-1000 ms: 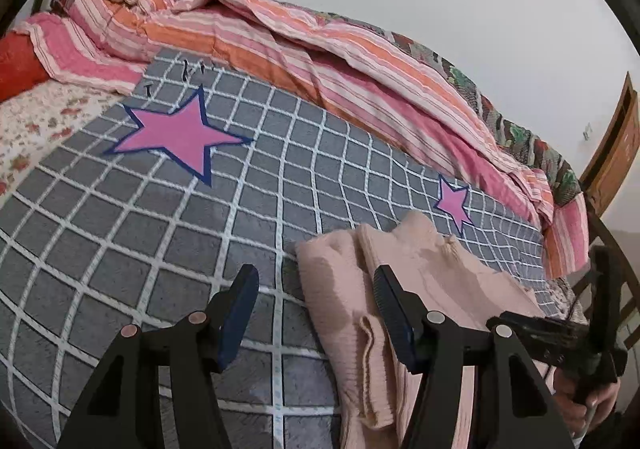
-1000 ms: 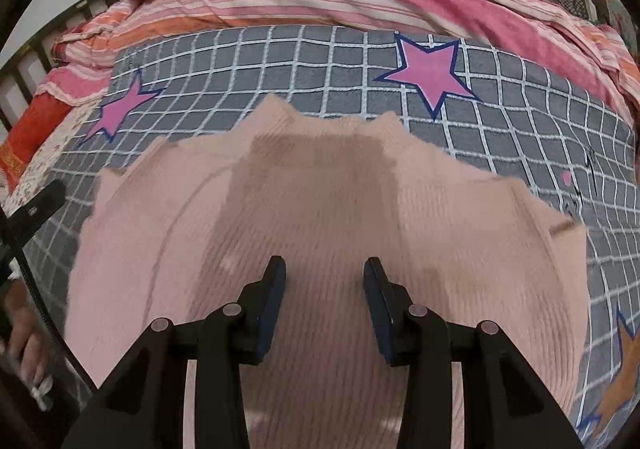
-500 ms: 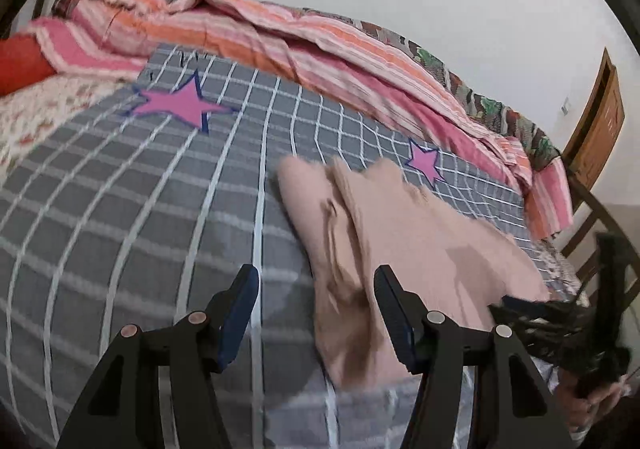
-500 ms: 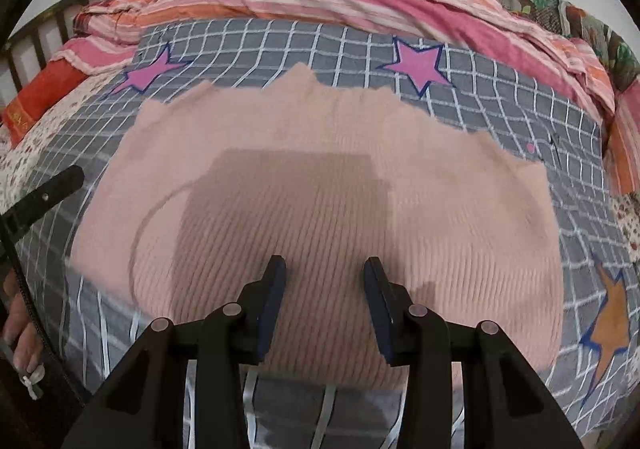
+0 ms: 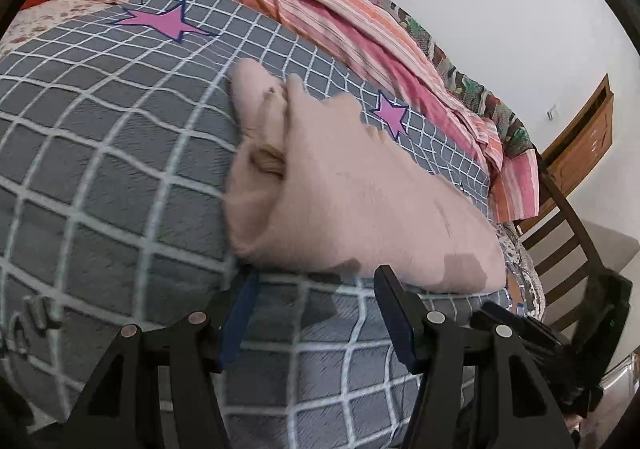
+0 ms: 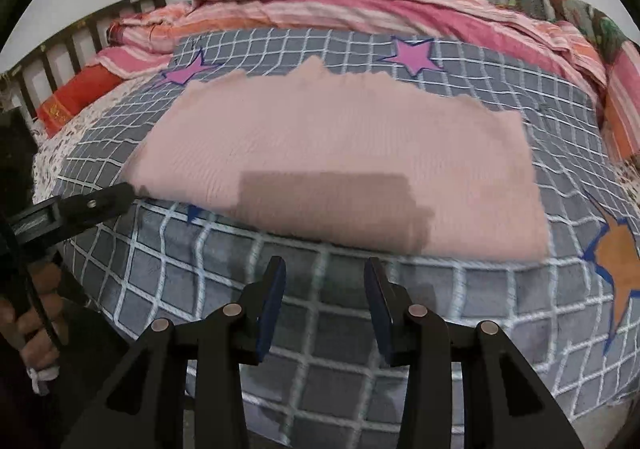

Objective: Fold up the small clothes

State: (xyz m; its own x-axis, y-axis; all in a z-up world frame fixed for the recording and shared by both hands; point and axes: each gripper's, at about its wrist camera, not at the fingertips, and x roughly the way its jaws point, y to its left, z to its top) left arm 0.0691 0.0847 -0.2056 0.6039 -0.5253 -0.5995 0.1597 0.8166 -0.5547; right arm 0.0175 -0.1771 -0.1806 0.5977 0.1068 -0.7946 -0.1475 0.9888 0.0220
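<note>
Covering most of the bed is a grey quilted blanket point(image 6: 360, 329) crossed by a white grid and dotted with pink stars point(image 6: 414, 55) and, at the right edge, an orange star point(image 6: 618, 265). Along its far side lies a bunched quilt with pink and orange stripes point(image 6: 340, 5), and to the far left a red cushion point(image 6: 76, 95) rests by a dark slatted headboard point(image 6: 80, 37). A brown wooden chair point(image 5: 560, 217) stands beyond the right end of the bed in the left wrist view.

The folded pale pink knitted garment point(image 6: 340, 165) lies flat on the blanket, towards the near edge of the bed, its ragged far edge reaching close to the pink stars. From the left wrist view its left side shows stacked layers with a rolled fold point(image 5: 260, 137).

The right hand-held gripper point(image 6: 325, 301) hovers over bare blanket just near of the garment, its jaws partly apart and holding nothing. The left hand-held gripper point(image 5: 316, 313) is likewise partly open and empty, its tips just short of the garment's near left corner. The person's left hand point(image 6: 28, 329) grips its handle at the left edge of the right wrist view.
</note>
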